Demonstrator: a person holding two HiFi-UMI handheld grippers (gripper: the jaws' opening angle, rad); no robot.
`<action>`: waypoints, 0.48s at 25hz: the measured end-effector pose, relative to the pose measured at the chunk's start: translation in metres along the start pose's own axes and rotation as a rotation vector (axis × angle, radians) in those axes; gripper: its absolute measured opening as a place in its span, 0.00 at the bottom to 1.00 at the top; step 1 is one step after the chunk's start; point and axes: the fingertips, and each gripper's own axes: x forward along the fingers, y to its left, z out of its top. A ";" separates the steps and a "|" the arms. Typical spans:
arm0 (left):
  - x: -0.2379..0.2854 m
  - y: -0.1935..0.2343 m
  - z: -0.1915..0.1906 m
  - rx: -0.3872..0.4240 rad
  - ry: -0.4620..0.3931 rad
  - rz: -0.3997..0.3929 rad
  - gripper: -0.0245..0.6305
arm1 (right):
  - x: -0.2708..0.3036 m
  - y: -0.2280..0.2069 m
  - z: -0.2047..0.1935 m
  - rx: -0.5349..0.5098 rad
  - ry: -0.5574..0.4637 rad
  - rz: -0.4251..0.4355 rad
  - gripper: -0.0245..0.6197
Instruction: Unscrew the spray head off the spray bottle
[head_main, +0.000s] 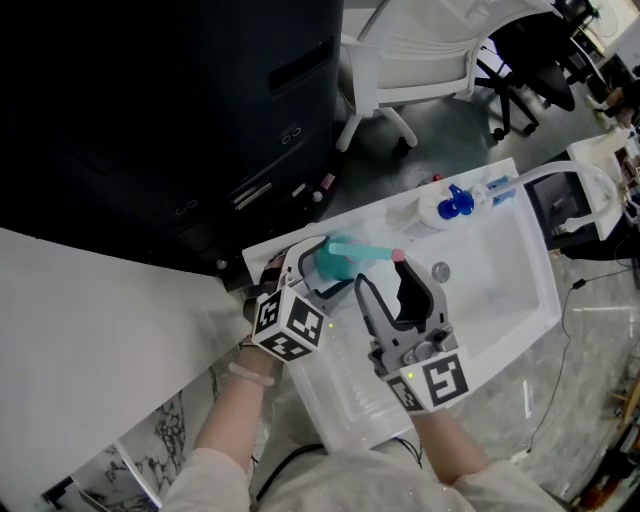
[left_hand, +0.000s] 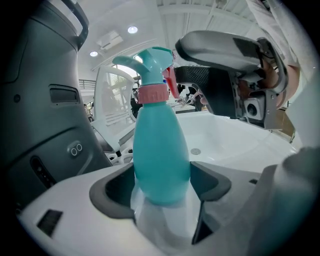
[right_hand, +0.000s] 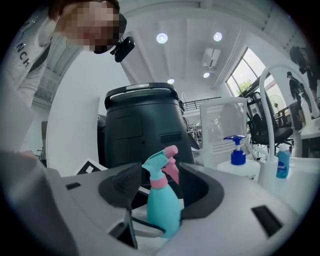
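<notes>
A teal spray bottle (head_main: 340, 260) with a pink collar (left_hand: 151, 93) and a teal spray head (left_hand: 150, 60) is held over the white sink (head_main: 545, 270). My left gripper (head_main: 322, 270) is shut on the bottle's body (left_hand: 160, 150), with its pads against both sides. My right gripper (head_main: 388, 285) stands just right of it. In the right gripper view the spray head (right_hand: 159, 165) and pink trigger (right_hand: 171, 169) sit between my right gripper's (right_hand: 162, 192) jaws with a gap on each side, so it is open. The bottle's base is hidden.
A blue-topped pump bottle (head_main: 455, 203) and a smaller blue bottle (head_main: 497, 188) stand at the sink's far rim beside a white faucet (head_main: 590, 180). The drain (head_main: 440, 271) lies in the basin. A large dark cabinet (head_main: 170, 100) stands behind, a white chair (head_main: 420, 60) beyond.
</notes>
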 end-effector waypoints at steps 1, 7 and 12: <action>0.000 0.000 0.000 -0.002 0.000 0.000 0.57 | 0.001 0.003 -0.001 0.011 -0.001 0.006 0.42; 0.000 0.000 0.000 -0.005 0.003 0.002 0.57 | 0.016 -0.001 0.001 0.066 -0.022 0.036 0.49; -0.001 0.000 0.000 -0.008 0.004 0.006 0.57 | 0.035 0.009 0.005 0.043 -0.035 0.131 0.64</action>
